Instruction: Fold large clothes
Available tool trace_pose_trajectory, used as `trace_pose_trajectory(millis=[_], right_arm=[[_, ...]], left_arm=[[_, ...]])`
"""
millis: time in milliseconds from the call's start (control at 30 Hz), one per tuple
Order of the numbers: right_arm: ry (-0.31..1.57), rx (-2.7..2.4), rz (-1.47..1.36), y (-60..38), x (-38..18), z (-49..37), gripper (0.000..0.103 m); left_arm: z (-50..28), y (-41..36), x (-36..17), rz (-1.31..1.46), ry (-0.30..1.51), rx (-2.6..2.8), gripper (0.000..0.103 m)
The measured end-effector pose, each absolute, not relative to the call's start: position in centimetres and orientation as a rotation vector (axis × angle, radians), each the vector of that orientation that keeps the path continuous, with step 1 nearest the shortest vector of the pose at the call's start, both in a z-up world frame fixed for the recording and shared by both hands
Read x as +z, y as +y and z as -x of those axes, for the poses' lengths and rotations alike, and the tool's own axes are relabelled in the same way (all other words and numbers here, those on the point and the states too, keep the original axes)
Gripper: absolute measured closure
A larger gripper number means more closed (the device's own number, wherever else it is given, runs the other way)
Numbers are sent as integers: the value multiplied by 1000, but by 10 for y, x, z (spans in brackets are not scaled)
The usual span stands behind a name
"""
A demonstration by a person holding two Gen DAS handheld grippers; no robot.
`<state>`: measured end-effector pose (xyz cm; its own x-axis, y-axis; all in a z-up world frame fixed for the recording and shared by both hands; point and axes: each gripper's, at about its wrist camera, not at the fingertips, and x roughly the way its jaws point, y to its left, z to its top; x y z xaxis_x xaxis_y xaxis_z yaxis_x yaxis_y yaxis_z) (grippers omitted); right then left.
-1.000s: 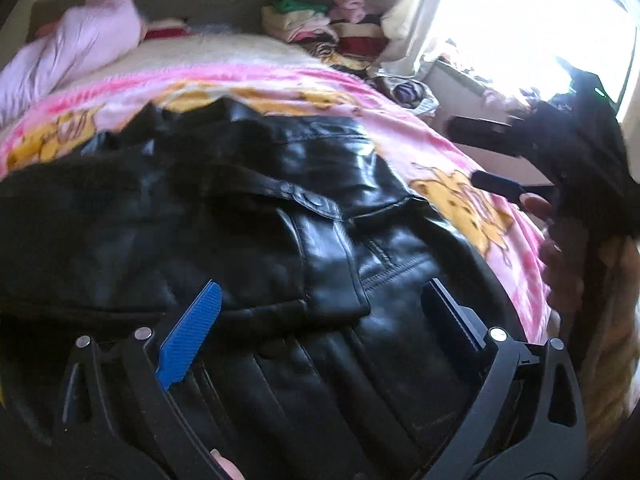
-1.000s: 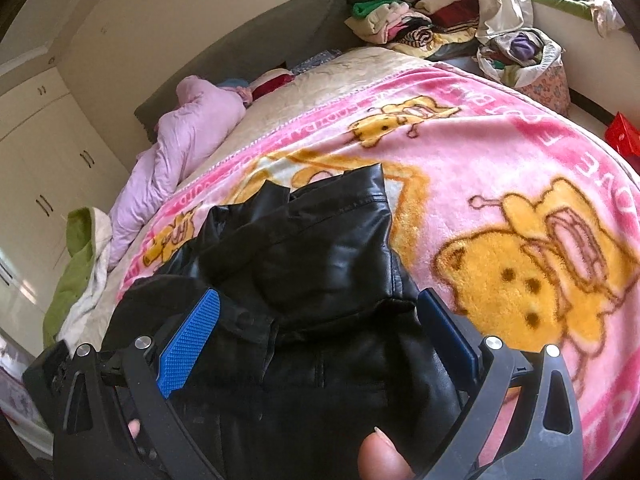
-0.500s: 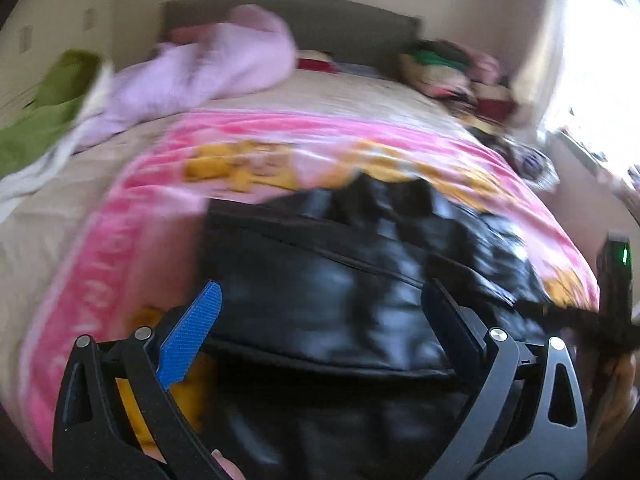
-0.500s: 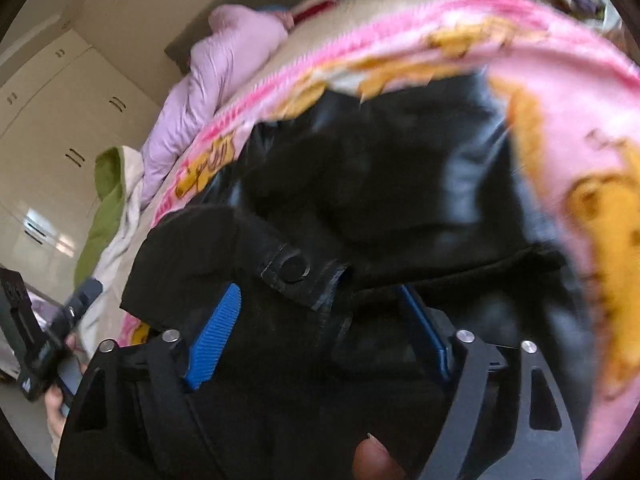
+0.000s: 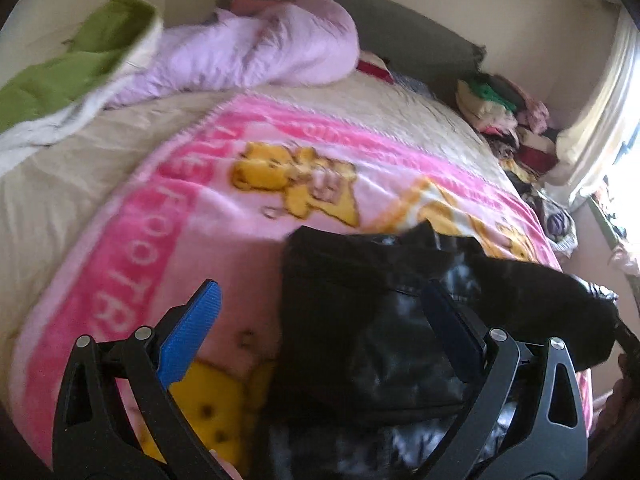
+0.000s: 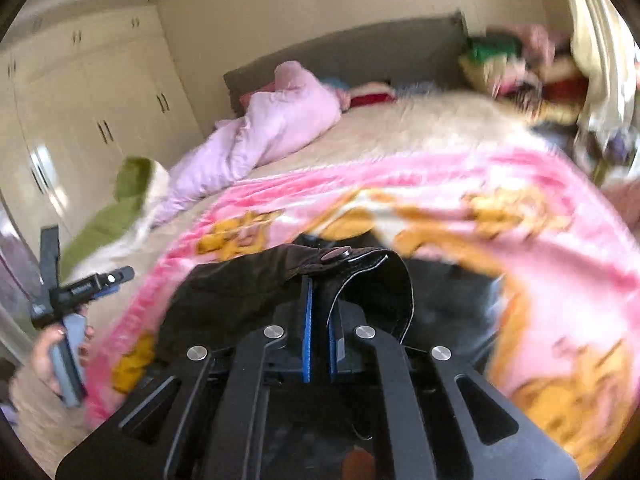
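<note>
A black leather jacket (image 5: 372,320) lies on the pink bear-print blanket (image 5: 168,216) on the bed. My left gripper (image 5: 320,320) is open above the jacket's left edge. Its blue left pad (image 5: 188,336) hangs over the blanket, and the right finger (image 5: 452,336) over the leather, with nothing pinched. In the right wrist view my right gripper (image 6: 320,296) is shut on a thin leather edge of the jacket (image 6: 248,284), just below a snap tab (image 6: 336,256), and that fold is raised off the bed. A hand holds the left gripper (image 6: 80,284) at that view's left edge.
A lilac quilted garment (image 5: 260,48) and a green and white blanket (image 5: 72,68) lie towards the grey headboard (image 6: 360,48). A pile of clothes (image 5: 500,112) sits at the far right corner near the bright window. Wardrobe doors (image 6: 80,120) stand to the left.
The right gripper's jaws closed on the jacket's edge and lifted it. The left gripper swung left, from over the middle of the jacket to its left edge, staying open.
</note>
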<state>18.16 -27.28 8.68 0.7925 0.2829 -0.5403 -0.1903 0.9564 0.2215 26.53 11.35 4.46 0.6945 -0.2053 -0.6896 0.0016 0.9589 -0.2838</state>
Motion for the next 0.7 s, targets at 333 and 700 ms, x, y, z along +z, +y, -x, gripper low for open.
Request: trace_pose_trajectory(millis=[333, 700], right_arm=[[705, 204, -216, -302, 42, -188, 98], [780, 23, -169, -312, 17, -191, 67]], left_arm=[[-293, 34, -12, 107, 952, -220, 94], [-289, 18, -53, 23, 974, -192, 94]])
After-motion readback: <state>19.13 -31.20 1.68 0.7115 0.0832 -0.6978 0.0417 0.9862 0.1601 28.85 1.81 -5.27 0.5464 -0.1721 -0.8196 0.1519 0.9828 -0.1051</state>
